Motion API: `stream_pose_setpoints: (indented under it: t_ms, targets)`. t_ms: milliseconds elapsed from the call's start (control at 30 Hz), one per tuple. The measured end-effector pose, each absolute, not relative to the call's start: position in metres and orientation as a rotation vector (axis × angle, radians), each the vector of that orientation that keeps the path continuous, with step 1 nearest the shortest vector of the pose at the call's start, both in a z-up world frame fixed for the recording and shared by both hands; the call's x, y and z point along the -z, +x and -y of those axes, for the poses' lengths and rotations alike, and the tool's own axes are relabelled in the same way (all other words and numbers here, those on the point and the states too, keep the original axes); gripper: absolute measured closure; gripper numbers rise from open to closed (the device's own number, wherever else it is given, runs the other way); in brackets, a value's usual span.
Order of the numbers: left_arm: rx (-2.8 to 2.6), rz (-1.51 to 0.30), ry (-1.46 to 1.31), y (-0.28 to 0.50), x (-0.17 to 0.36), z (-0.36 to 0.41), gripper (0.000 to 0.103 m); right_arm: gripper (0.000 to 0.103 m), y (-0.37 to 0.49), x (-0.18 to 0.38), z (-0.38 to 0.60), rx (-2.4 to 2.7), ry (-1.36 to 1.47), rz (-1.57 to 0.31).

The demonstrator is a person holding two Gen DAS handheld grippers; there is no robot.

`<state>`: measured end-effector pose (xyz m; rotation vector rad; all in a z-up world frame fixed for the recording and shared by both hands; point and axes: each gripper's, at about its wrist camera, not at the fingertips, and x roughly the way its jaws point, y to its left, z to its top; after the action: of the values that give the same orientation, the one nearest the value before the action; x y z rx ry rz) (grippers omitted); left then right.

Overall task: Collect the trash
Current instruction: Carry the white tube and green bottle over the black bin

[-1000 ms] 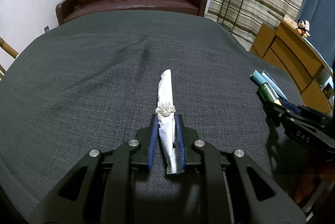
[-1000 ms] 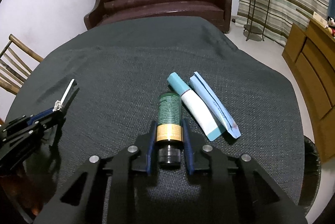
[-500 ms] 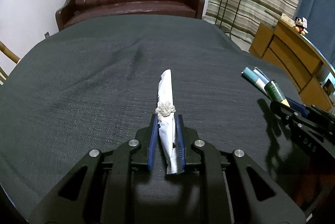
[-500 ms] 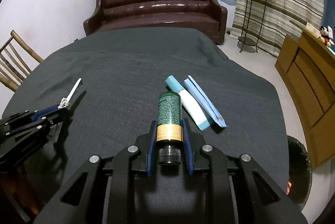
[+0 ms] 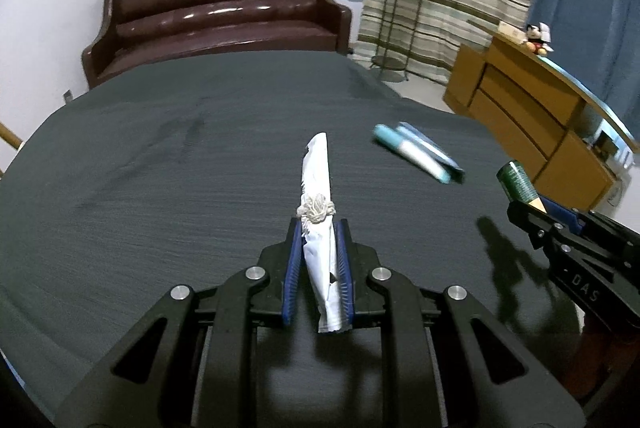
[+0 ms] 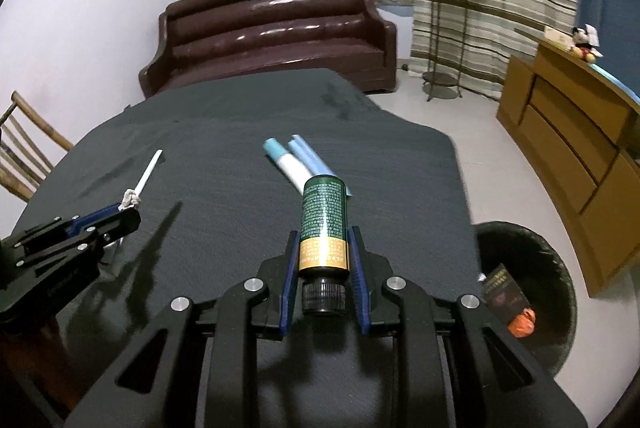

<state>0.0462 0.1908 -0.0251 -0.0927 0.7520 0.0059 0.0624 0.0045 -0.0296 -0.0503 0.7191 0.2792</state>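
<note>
The left tongs are clamped on a white rolled wrapper tied round with a knot of string; the wrapper projects forward past the blue pads and is held clear above the surface. The right tongs are clamped on a green bottle with a gold band, black cap toward the camera, and it too is held off the surface. A blue-and-white tube and a light blue flat packet lie touching side by side on the dark cloth, just beyond the bottle. In the right wrist view, a black bin stands on the floor at the near right edge of the surface, holding a dark packet and an orange item. A brown sofa sits at the far end.
</note>
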Motion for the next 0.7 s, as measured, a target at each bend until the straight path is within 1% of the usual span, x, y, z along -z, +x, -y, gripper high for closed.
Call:
stream_pose_setpoints:
  t_ms: [433,700]
  targets:
    - [0.149,-0.699,-0.024,0.051,0.013,-0.103,0.086,0.078,0.046,0.018,0.068,-0.14,0.014,-0.657]
    - [0.233,-0.691,-0.008,0.055,0.015,-0.055,0.086,0.078,0.044,0.013,0.111,-0.059,0.035,-0.63]
